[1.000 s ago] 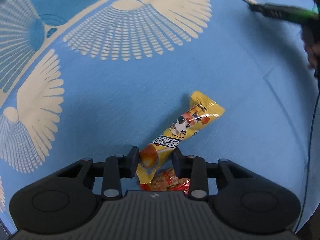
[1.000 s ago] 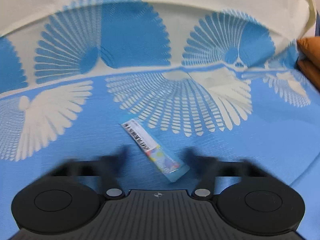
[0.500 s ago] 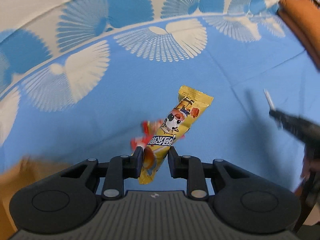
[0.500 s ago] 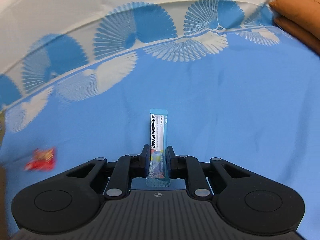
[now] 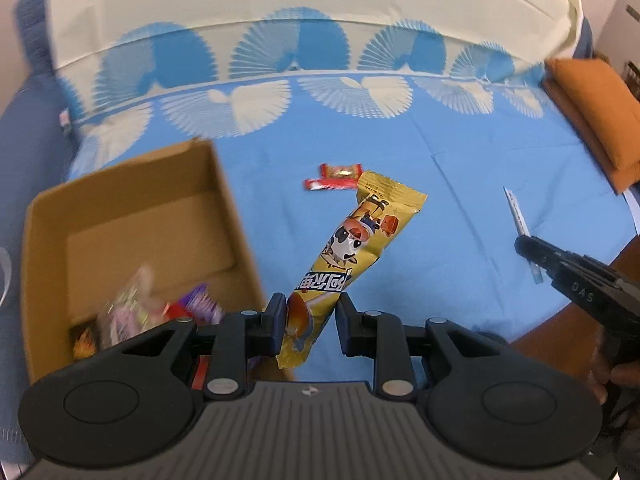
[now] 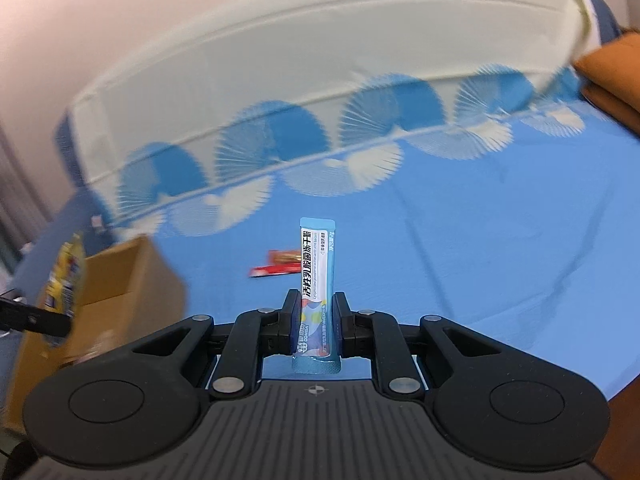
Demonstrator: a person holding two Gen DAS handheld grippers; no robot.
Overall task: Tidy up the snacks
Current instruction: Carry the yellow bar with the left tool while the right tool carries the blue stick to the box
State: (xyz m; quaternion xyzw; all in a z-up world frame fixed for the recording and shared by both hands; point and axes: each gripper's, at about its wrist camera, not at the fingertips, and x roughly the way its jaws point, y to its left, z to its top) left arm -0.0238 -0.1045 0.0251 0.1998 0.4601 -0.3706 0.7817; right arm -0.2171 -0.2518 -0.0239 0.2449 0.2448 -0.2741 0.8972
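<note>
My left gripper (image 5: 311, 312) is shut on a long yellow snack packet (image 5: 352, 248) and holds it above the blue cloth, just right of an open cardboard box (image 5: 236, 216) with several snacks inside. My right gripper (image 6: 316, 312) is shut on a slim light-blue stick packet (image 6: 316, 276), held upright in the air. In the left wrist view the right gripper (image 5: 524, 246) shows at the right with the stick (image 5: 516, 212). A red snack packet (image 5: 334, 178) lies on the cloth beyond the yellow packet; it also shows in the right wrist view (image 6: 276, 264).
The surface is a blue cloth with white fan patterns (image 5: 460, 184), cream at the far edge. Orange cushions (image 5: 596, 112) lie at the far right. The box (image 6: 116, 280) sits at the left in the right wrist view, with the yellow packet (image 6: 66, 276) in front of it.
Both grippers have lifted their packets off the cloth. The left has swung left so the box has come into view; the red packet stays on the cloth.
</note>
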